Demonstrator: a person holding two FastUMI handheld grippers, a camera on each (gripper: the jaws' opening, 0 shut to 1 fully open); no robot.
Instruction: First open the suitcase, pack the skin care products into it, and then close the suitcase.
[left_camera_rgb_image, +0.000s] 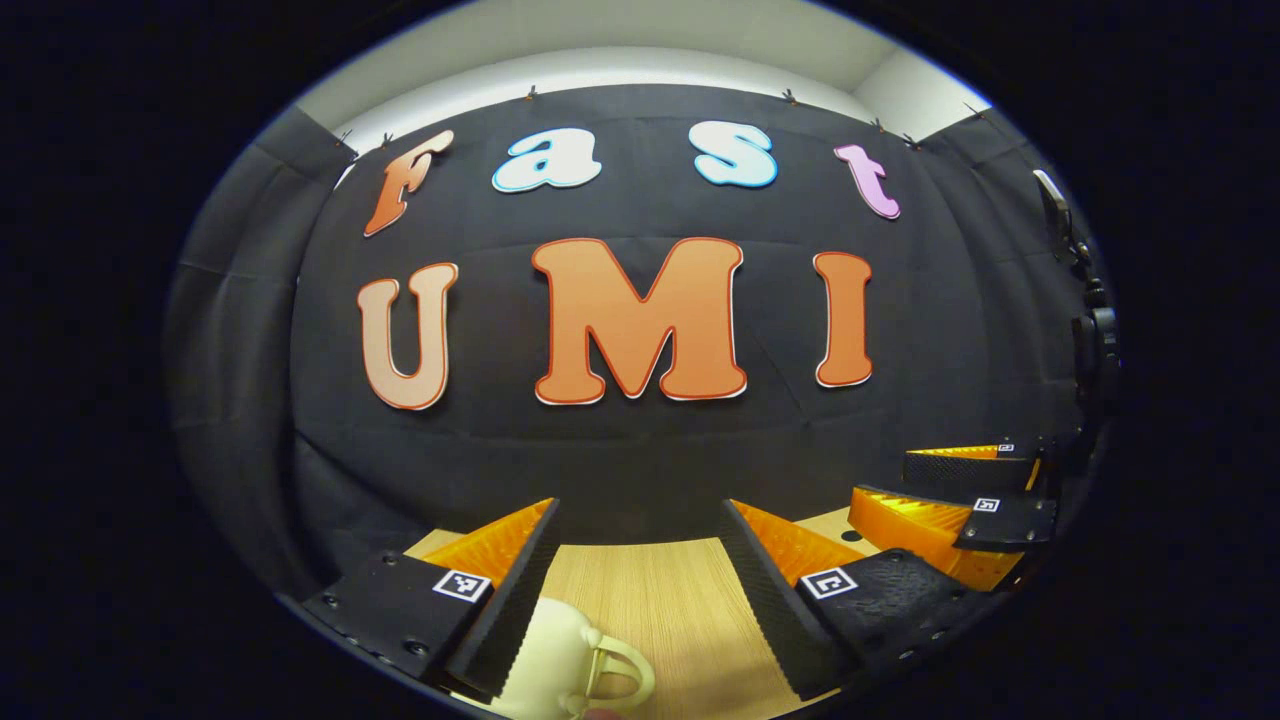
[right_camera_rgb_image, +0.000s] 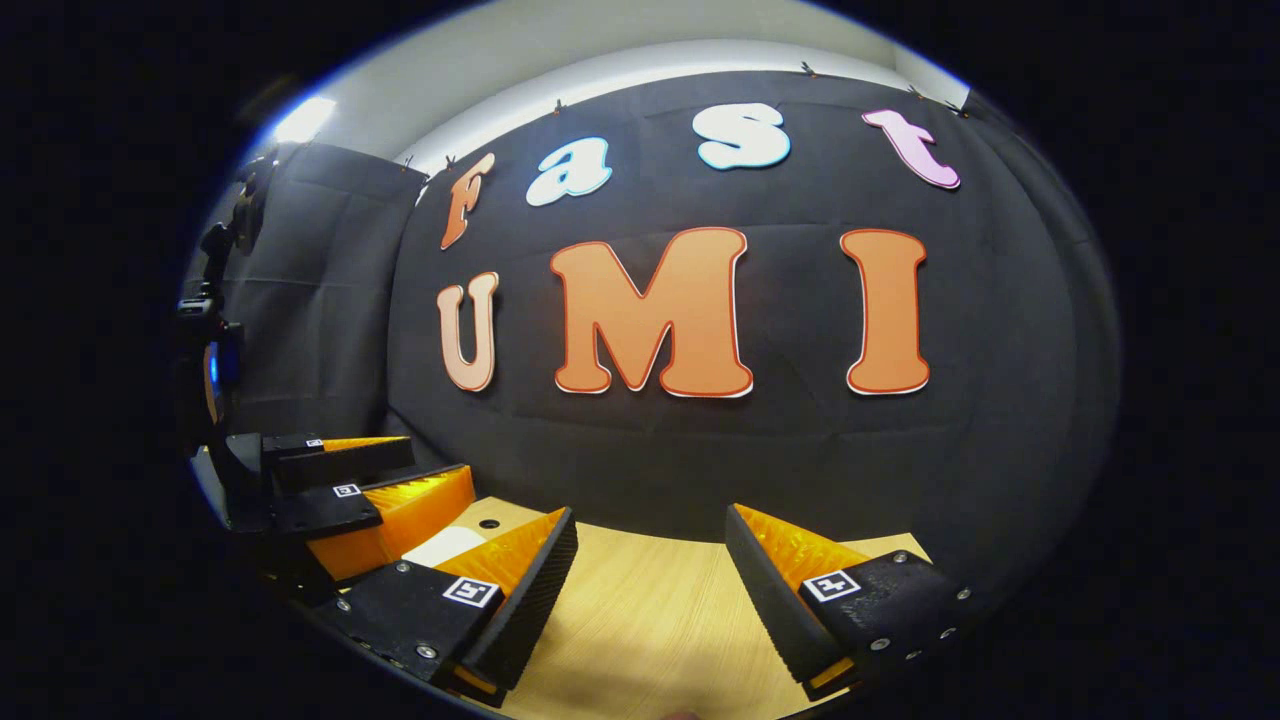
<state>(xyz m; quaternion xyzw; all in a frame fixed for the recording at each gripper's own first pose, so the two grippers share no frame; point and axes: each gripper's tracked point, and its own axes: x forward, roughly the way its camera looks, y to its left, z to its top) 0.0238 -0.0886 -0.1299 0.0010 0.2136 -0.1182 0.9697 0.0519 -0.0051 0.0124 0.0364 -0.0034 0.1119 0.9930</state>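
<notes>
In the left gripper view my left gripper is open and held above the wooden table, with nothing between its fingers. A cream-white suitcase top with its carry handle shows at the bottom, just below and inside the left finger. The right gripper hangs off to the right at about the same height. In the right gripper view my right gripper is open over bare tabletop. The left gripper shows at the left, and a pale sliver of the suitcase lies beneath it.
The black cloth wall stands close behind the table's far edge. A small round hole is cut in the tabletop near the back. A dark stand with a device rises at the right side of the booth.
</notes>
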